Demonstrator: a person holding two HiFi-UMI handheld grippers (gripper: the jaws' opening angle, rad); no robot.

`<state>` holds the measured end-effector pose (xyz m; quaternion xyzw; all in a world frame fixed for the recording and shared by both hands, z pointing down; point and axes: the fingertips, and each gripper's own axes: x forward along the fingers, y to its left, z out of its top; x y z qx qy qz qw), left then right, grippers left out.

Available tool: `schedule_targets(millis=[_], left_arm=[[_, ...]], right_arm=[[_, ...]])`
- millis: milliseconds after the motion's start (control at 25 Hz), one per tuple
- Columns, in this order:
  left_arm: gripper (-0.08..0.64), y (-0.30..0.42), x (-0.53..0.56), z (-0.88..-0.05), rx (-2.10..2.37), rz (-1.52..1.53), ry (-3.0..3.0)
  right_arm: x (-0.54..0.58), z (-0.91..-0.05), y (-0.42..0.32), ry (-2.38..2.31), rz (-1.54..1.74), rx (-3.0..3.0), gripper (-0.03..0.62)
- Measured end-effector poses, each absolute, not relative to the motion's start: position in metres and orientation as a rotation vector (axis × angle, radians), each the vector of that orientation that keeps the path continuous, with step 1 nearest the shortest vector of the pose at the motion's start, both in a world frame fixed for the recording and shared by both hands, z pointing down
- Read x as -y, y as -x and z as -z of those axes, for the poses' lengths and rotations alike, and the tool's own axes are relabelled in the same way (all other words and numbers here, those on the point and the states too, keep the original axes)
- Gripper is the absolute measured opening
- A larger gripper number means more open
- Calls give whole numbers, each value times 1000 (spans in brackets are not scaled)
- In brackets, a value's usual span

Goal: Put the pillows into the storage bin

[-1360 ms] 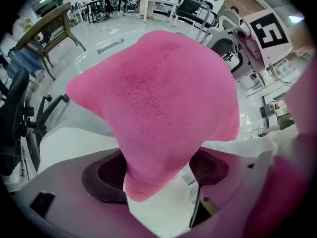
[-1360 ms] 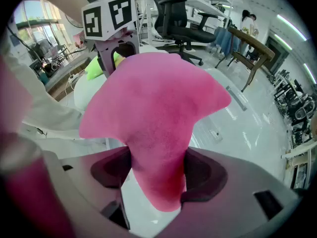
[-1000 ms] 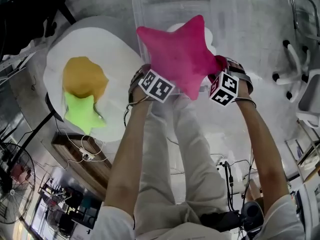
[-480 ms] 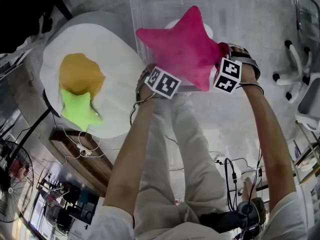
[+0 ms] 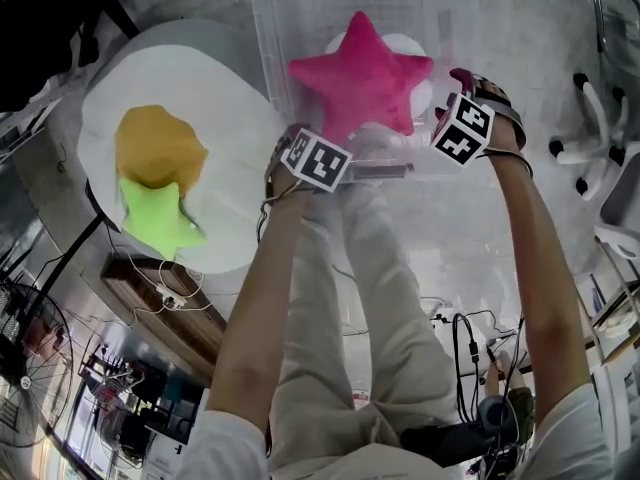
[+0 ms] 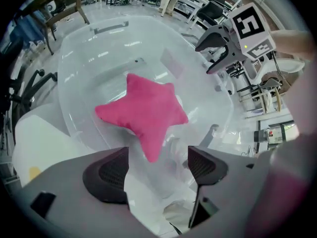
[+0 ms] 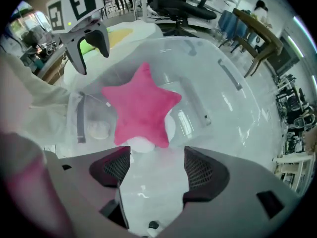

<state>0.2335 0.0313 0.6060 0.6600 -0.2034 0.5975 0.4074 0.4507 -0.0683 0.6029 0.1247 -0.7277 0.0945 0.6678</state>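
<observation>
The pink star pillow [image 5: 362, 80] is matt, fuzzy plush cloth; the green star pillow [image 5: 158, 216] and fried-egg cushion [image 5: 232, 118] look equally soft. The storage bin [image 5: 300, 8] is clear, smooth, glossy plastic on a shiny pale floor [image 5: 530, 78].

Pink star pillow [image 5: 362, 76]: now lies in the storage bin [image 5: 266, 88].
Left gripper [image 6: 157, 163], right gripper [image 7: 152, 163]: now off the pillow, jaws apart.

Pink star-shaped plush pillow [image 6: 143, 115] lies inside clear plastic storage bin [image 6: 99, 48]; left gripper [image 6: 158, 165] fingers [image 6: 106, 175] apart, clear of pillow; right gripper [image 6: 212, 53] over bin's far rim
</observation>
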Motion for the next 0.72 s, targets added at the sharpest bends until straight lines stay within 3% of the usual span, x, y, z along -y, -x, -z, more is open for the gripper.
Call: schedule_targets(millis=[720], left_arm=[[394, -194, -26, -599, 640, -1449, -1694]], right_arm=[[8, -592, -371, -296, -345, 1778, 347]])
